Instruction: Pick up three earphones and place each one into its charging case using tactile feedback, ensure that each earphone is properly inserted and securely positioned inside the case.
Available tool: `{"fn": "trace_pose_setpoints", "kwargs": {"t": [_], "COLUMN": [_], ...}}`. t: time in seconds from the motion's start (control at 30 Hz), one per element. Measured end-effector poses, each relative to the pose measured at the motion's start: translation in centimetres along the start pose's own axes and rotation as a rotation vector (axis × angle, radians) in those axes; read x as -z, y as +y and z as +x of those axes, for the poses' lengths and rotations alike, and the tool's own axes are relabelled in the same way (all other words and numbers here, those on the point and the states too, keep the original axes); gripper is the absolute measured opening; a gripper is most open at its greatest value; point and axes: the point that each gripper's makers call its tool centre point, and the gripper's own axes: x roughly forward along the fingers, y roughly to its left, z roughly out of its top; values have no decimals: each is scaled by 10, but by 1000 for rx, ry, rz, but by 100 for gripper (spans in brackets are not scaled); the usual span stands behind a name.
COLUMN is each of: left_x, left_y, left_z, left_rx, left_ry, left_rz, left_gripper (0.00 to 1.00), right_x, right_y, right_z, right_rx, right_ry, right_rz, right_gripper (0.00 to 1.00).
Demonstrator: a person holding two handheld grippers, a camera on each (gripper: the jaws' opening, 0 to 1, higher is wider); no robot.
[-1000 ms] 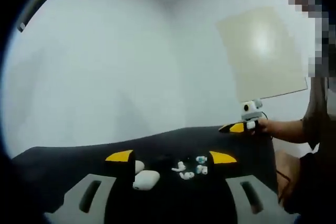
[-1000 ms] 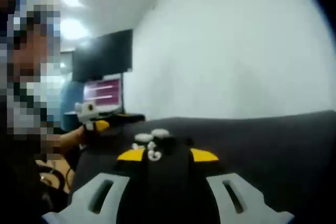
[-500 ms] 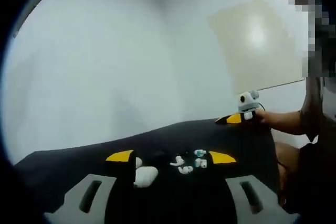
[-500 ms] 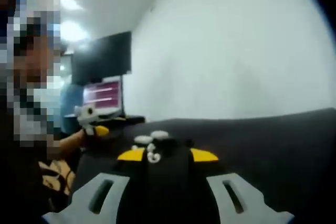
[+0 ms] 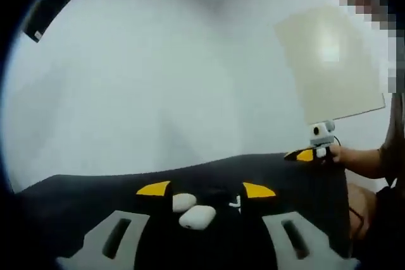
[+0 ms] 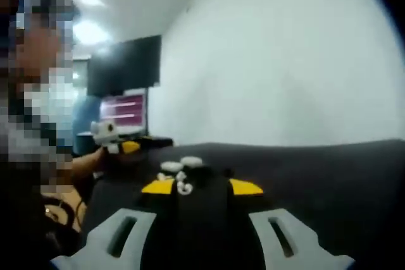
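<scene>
Both tongs released, nothing between the jaws. Left tongs (image 5: 205,189) frame two white charging cases (image 5: 195,217) on the dark surface (image 5: 95,188), an earphone (image 5: 235,204) just right. Right tongs (image 6: 201,186) face white earphones (image 6: 183,187) farther off, poised for approach.

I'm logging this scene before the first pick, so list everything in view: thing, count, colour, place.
Table: one, black, under everything.
Cases: two, white, closed as far as shows, side by side between the left gripper's jaws.
Earphone: at least one, white, right of the cases; others too blurred to count.
Small white items: a cluster beyond the right gripper's jaws, too blurred to name.
Board: one, beige, on the white wall.
Monitors: dark, one screen lit pink, behind the table.
Left gripper: yellow tips, open.
Right gripper: yellow tips, open.
Hand: one, holding the right gripper.
</scene>
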Motion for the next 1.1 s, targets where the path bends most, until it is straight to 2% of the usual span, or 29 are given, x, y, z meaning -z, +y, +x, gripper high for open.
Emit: {"fn": "trace_pose_setpoints", "kwargs": {"t": [0.07, 0.13, 0.27, 0.47, 0.57, 0.67, 0.73, 0.8, 0.87, 0.97, 1.1], "left_x": [2, 1, 6, 26, 41, 46, 50, 60, 61, 64, 76], "left_y": [3, 5, 5, 2, 2, -4, -3, 2, 7, 12, 13], "left_z": [0, 0, 2, 8, 10, 13, 15, 17, 23, 31, 36], "left_rx": [-26, -51, -60, -49, -53, -40, -31, -28, -29, -22, 20], "left_ry": [12, 2, 31, 128, 211, 232, 258, 336, 369, 396, 492], "left_rz": [7, 52, 69, 135, 177, 186, 172, 108, 56, 73, 46], "left_gripper": [40, 38, 38, 37, 38, 38, 38, 40, 43, 45, 45], "right_x": [0, 2, -1, 3, 6, 9, 10, 10, 10, 9, 9], "right_y": [0, -1, -3, -6, -6, -4, -4, -4, -5, -6, -6], "right_z": [0, 1, 0, 1, 2, 2, 2, 2, 2, 2, 2], "right_rx": [-4, -4, -4, 8, 9, 8, 9, 11, 15, 20, 16], "right_ry": [4, 11, 0, 23, 41, 58, 66, 66, 67, 65, 61], "right_rz": [-8, -6, 3, -13, -37, -60, -70, -77, -74, -76, -73], "right_gripper": [33, 33, 33, 33, 33, 33, 33, 33, 33, 33, 33]}}
